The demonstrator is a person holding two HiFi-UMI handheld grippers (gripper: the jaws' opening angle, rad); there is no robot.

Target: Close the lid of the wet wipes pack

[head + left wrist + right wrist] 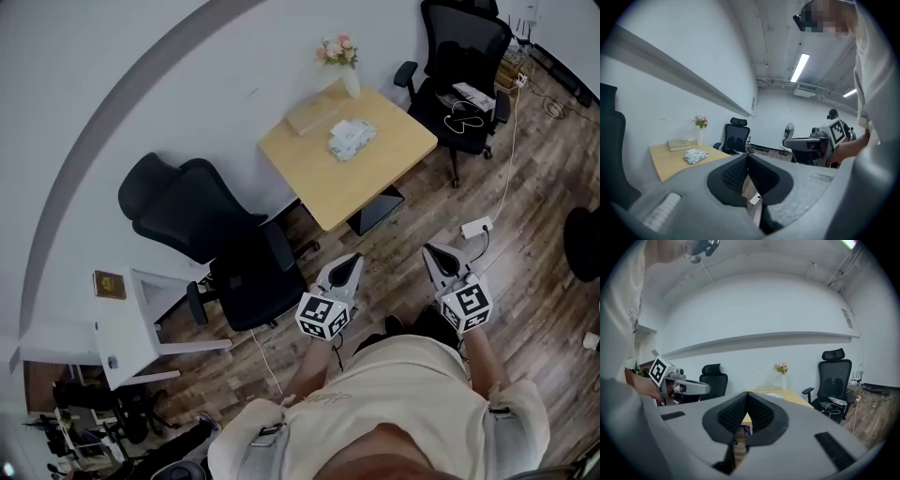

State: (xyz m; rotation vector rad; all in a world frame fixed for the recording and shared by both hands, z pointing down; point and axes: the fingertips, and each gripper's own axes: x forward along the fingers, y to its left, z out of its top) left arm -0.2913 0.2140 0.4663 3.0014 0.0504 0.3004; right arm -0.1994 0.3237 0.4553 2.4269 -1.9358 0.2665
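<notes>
The wet wipes pack point(352, 139), white with pale green print, lies on a small light wooden table point(375, 173) against the wall, far ahead of both grippers. In the left gripper view the wet wipes pack point(695, 155) shows small at the left, too distant to tell how its lid stands. My left gripper point(348, 260) and right gripper point(434, 250) are held close to the person's body above the wood floor, pointing toward the table. Both are shut with nothing between the jaws, whose tips meet in the left gripper point(747, 157) and right gripper point(747, 395) views.
A vase of pink flowers point(344, 64) and a flat book point(311, 117) sit at the table's far side. A black office chair point(459, 66) stands right of the table, another black chair point(220, 248) to the left. A white power strip point(476, 228) with cable lies on the floor.
</notes>
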